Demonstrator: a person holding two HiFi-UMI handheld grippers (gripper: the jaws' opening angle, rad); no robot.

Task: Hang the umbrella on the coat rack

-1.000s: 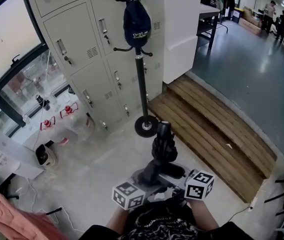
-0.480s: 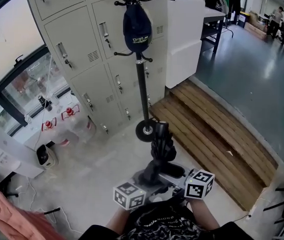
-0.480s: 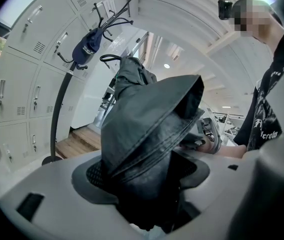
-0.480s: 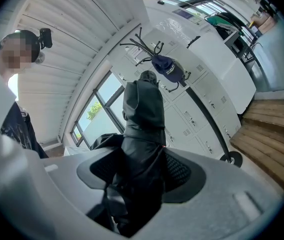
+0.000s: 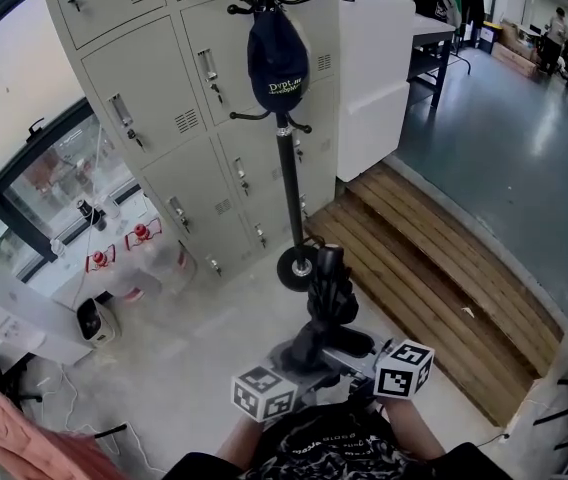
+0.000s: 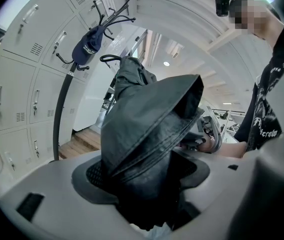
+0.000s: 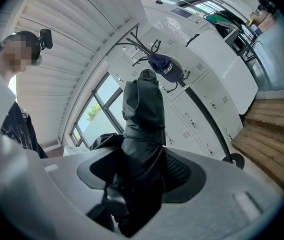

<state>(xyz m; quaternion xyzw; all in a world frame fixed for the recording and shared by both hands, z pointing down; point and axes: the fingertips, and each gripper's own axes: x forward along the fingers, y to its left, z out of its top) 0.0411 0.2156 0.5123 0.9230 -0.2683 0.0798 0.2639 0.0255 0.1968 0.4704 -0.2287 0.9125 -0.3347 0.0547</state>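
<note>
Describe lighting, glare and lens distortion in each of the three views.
Head view: even daylight, sharp; the lockers lean from the wide lens; the blue floor shows pale reflections. Left gripper view: strong fisheye, black corners; the near umbrella is a dark mass with little detail. Right gripper view: same fisheye and dark corners; the window is bright, the coat rack bows.

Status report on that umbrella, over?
Grippers: left gripper and right gripper shut on black umbrella. Not hung yet. Ahead, coat rack with navy cap; nothing between.
</note>
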